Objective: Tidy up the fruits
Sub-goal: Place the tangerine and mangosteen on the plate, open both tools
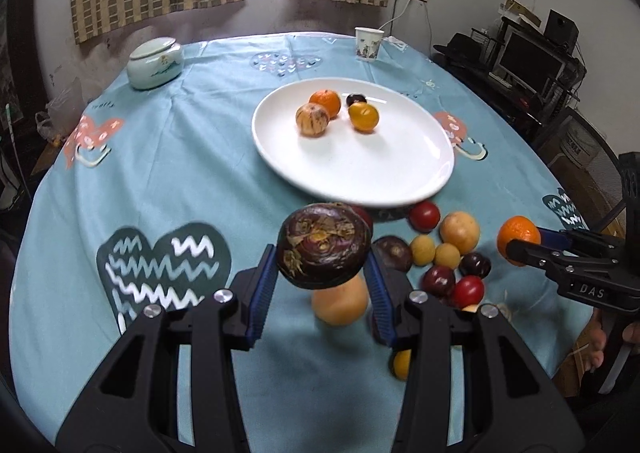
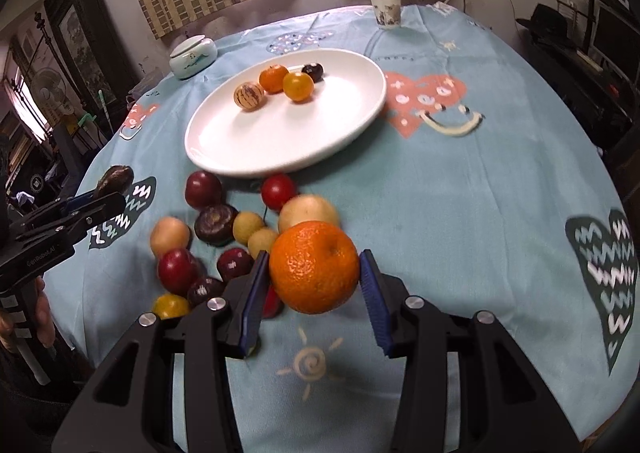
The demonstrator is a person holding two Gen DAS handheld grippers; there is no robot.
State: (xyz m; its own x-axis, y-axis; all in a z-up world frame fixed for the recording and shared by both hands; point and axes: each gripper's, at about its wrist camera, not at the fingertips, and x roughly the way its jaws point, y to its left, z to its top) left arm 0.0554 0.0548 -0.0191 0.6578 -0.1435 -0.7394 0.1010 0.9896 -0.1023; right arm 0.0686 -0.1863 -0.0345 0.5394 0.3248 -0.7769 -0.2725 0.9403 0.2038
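Note:
My left gripper [image 1: 322,253] is shut on a dark purple water chestnut [image 1: 323,245] and holds it above the table, short of the white plate [image 1: 400,177]. My right gripper [image 2: 314,267] is shut on an orange tangerine [image 2: 314,267], also lifted; it shows at the right of the left wrist view [image 1: 518,239]. The plate [image 2: 248,149] holds several fruits: a tangerine [image 2: 273,78], a yellow-orange fruit [image 2: 298,86], a striped tan fruit [image 2: 249,94] and a dark plum [image 2: 312,71]. A loose pile of red, purple and tan fruits [image 2: 224,237] lies on the cloth in front of the plate.
The round table has a light blue cloth [image 2: 460,189] with heart prints. A pale lidded jar [image 1: 155,62] stands far left, a paper cup [image 1: 368,43] at the far edge. Shelves and a monitor [image 1: 528,61] stand right of the table.

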